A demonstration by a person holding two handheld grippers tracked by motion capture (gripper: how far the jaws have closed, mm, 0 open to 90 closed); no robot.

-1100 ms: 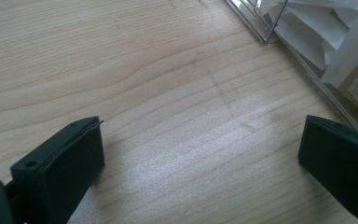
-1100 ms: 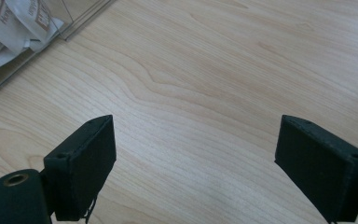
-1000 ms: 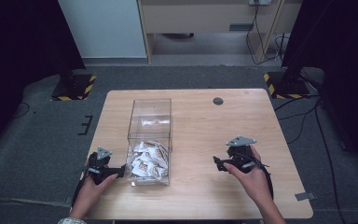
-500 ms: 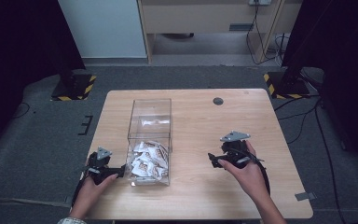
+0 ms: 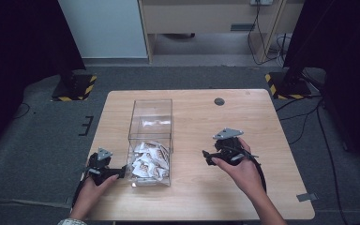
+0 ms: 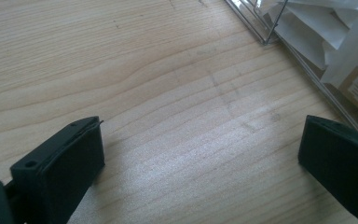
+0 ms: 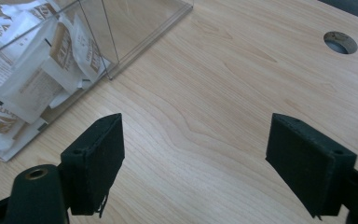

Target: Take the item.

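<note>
A clear plastic box (image 5: pixel 151 117) stands on the wooden table (image 5: pixel 192 108), with several white and brown packets (image 5: pixel 147 161) heaped in its near end. My left gripper (image 5: pixel 120 173) rests at the box's near left corner, open, with bare wood between its jaws (image 6: pixel 200 140). The box's wall (image 6: pixel 265 37) and packets (image 6: pixel 335 37) lie just past its right jaw. My right gripper (image 5: pixel 208 157) hovers right of the box and points toward it. It is open over bare wood (image 7: pixel 196 135), its jaws have just been closing a little, and nothing is between them. The packets (image 7: pixel 32 74) are at upper left.
A round cable hole (image 5: pixel 219 101) (image 7: pixel 340 42) sits in the table's far middle. Black stands with yellow and black striped bases (image 5: pixel 75 86) (image 5: pixel 286 82) flank the table on the grey floor. A cabinet (image 5: pixel 206 14) is behind.
My right gripper has risen and shifted left and away from the person, toward the box. The left gripper has stayed put.
</note>
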